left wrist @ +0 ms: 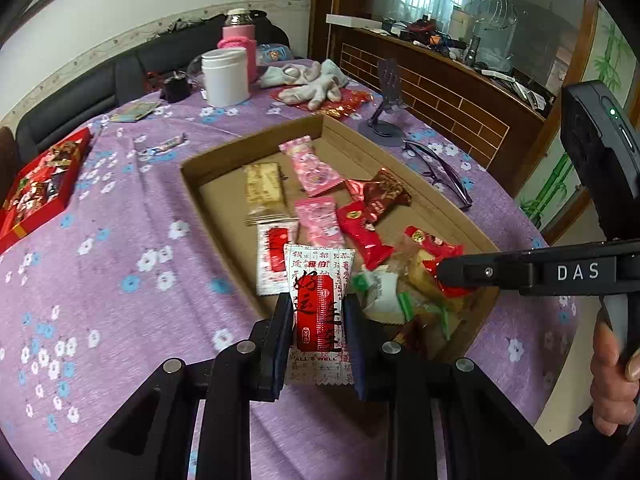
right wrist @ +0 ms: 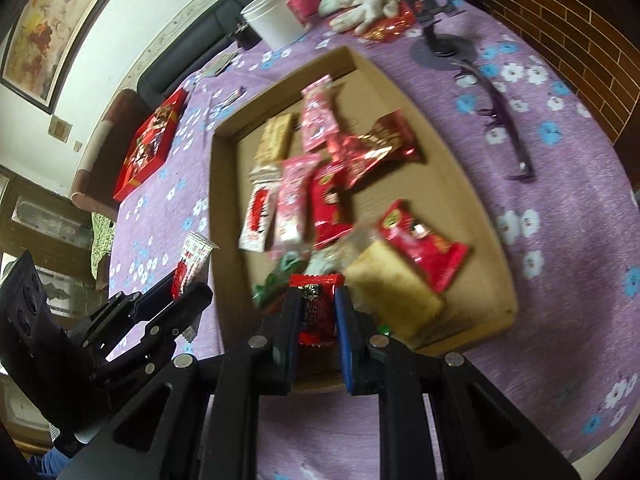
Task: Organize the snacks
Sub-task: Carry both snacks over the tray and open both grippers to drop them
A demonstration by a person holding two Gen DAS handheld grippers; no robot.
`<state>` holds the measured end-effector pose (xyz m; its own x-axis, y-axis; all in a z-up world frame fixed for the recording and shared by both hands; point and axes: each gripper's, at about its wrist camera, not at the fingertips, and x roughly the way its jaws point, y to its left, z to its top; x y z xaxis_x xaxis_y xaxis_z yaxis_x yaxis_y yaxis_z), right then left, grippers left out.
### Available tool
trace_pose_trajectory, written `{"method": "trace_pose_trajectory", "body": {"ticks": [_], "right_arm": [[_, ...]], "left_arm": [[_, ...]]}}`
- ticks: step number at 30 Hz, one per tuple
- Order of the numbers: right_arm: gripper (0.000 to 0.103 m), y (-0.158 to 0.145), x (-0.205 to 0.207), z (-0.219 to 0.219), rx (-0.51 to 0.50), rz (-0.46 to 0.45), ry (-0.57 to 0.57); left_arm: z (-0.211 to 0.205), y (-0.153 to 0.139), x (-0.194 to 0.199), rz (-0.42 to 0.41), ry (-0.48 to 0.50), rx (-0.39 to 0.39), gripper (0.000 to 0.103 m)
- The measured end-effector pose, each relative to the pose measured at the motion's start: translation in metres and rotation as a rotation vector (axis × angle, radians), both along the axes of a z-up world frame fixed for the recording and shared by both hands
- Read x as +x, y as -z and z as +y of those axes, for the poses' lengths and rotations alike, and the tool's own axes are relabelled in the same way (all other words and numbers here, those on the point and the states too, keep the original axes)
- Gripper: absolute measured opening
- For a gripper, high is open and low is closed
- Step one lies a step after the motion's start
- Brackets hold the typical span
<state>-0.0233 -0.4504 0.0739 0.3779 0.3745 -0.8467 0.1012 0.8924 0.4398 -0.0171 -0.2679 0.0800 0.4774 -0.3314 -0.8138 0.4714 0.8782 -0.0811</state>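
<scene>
Two snacks in hand. Left gripper (left wrist: 318, 320): jaws clamped on a white-and-red printed sachet (left wrist: 319, 304), held over the near-left rim of the shallow brown cardboard tray (left wrist: 224, 156). Right gripper (right wrist: 318, 316): jaws pinched on a small dark-red foil candy (right wrist: 317, 306), over the tray's near edge. Roughly a dozen mixed packets lie loose and overlapping in the tray, unsorted. Red gift box (left wrist: 36, 188) of sweets on the purple floral-clothed desk (left wrist: 120, 280), left; likely destination. Sorting appears mostly ahead.
</scene>
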Motion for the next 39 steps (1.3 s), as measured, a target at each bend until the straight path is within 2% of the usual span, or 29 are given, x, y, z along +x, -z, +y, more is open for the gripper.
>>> {"method": "trace_pose_trajectory", "body": {"ticks": [11,18,30,39], "right_arm": [[0.016,0.003,0.037,-0.02,-0.09,-0.036,0.01],[0.016,0.019,0.067,-0.014,-0.142,-0.017,-0.024],[0.016,0.038,0.082,-0.002,-0.19,0.004,-0.064],[0.017,0.039,0.084,-0.002,-0.197,-0.007,-0.07]], "left_arm": [[-0.021,0.016,0.025,0.023,-0.007,0.033,0.026],[-0.029,0.027,0.033,0.035,0.001,0.06,0.026],[-0.036,0.036,0.034,0.031,0.023,0.09,0.026],[-0.042,0.04,0.036,0.028,0.036,0.101,0.026]]}}
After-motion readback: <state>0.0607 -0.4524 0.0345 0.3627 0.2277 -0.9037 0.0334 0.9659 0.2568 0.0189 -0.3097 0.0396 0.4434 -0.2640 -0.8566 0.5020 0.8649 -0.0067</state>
